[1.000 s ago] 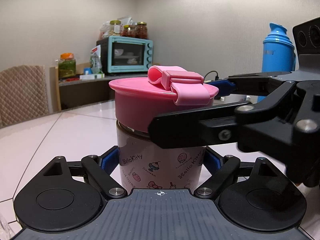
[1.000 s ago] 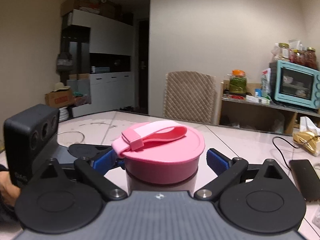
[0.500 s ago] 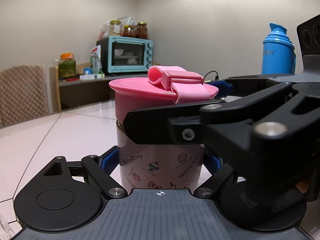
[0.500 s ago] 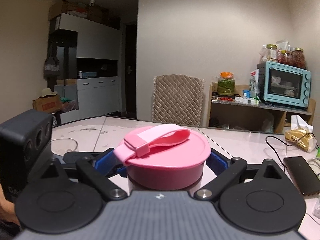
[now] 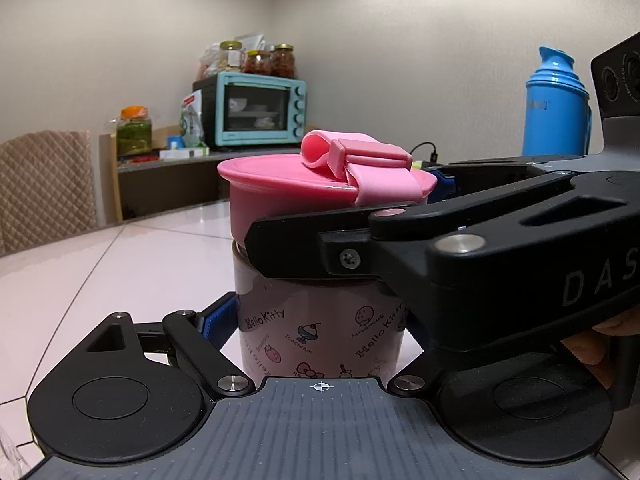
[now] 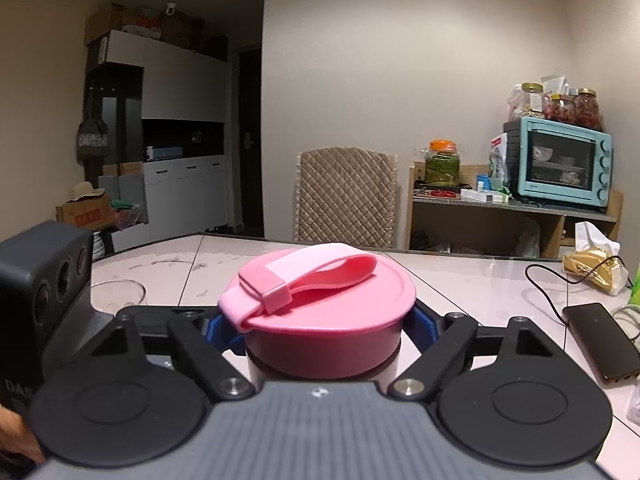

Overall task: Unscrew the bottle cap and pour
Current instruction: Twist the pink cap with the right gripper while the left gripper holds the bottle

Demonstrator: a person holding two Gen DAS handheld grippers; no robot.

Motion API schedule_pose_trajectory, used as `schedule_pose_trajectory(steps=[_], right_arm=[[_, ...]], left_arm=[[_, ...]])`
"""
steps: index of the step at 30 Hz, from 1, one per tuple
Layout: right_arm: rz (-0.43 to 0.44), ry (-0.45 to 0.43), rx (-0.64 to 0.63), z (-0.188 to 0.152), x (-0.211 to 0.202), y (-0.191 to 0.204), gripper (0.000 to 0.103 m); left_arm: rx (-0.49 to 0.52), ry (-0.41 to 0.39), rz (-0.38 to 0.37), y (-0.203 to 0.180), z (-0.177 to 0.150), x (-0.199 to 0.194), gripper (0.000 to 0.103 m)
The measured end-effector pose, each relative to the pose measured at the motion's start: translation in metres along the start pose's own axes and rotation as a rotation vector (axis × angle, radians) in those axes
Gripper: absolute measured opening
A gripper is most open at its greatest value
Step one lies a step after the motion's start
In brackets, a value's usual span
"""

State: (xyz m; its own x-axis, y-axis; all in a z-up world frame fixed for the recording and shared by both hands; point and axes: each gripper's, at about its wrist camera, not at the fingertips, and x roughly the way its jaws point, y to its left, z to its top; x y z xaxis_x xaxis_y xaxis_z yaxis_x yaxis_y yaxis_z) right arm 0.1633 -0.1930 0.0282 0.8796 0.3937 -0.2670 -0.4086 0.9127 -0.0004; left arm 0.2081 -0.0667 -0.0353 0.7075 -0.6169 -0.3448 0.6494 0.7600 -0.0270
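A Hello Kitty bottle stands upright on the pale table, topped by a wide pink cap with a pink strap. My left gripper is shut on the bottle's body; its left blue pad touches the wall, and the right pad is hidden. My right gripper comes in from the right, its jaws closing onto the pink cap, with the blue pads against both sides. One black right finger crosses the bottle's neck in the left wrist view.
An empty glass stands on the table at the left. A phone with a cable and a tissue bag lie at the right. A blue thermos, a quilted chair and a shelf with a teal oven are behind.
The right gripper's jaws have drawn in from wide apart until the pads sit against the cap. Its finger slid leftward across the bottle's neck. The left gripper and bottle stayed still.
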Motion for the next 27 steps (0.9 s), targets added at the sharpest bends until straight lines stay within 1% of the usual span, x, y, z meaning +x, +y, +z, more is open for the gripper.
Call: schedule_pose_trajectory(steps=[3,7,10,12,15,17,19,23,24,25,27], right_arm=[[0.039,0.004,-0.028,0.001,-0.001,-0.004,0.085],[0.124,0.013,-0.077,0.004,-0.001,-0.015,0.085],[0.215,0.019,-0.107,0.006,0.001,-0.027,0.085],[0.303,0.021,-0.13,0.008,0.003,-0.039,0.085],[0.406,0.024,-0.148,0.011,0.007,-0.054,0.085],[0.443,0.027,-0.152,0.013,0.008,-0.058,0.085],[0.458,0.028,-0.157,0.014,0.008,-0.06,0.085],[0.452,0.027,-0.154,0.017,0.007,-0.056,0.085],[0.444,0.03,-0.152,0.017,0.006,-0.055,0.087],[0.43,0.036,-0.149,0.017,0.006,-0.053,0.091],[0.385,0.037,-0.142,0.016,0.003,-0.048,0.093]], left_arm=[[0.0,0.0,0.0,0.0,0.0,0.0,0.09],[0.0,0.0,0.0,0.0,0.0,0.0,0.09],[0.001,0.0,0.001,0.0,0.0,0.0,0.09],[0.001,0.0,0.001,0.0,0.0,0.001,0.09],[0.001,0.0,0.001,-0.001,0.0,0.001,0.09],[0.001,0.0,0.0,-0.003,0.0,0.0,0.09],[0.001,0.0,0.0,-0.003,0.0,0.0,0.09],[0.001,0.0,0.001,-0.003,0.0,0.0,0.09],[0.001,0.0,0.0,-0.004,0.0,0.0,0.09],[0.001,0.0,0.0,-0.004,0.0,0.0,0.09],[0.001,0.0,0.001,-0.004,0.0,0.001,0.09]])
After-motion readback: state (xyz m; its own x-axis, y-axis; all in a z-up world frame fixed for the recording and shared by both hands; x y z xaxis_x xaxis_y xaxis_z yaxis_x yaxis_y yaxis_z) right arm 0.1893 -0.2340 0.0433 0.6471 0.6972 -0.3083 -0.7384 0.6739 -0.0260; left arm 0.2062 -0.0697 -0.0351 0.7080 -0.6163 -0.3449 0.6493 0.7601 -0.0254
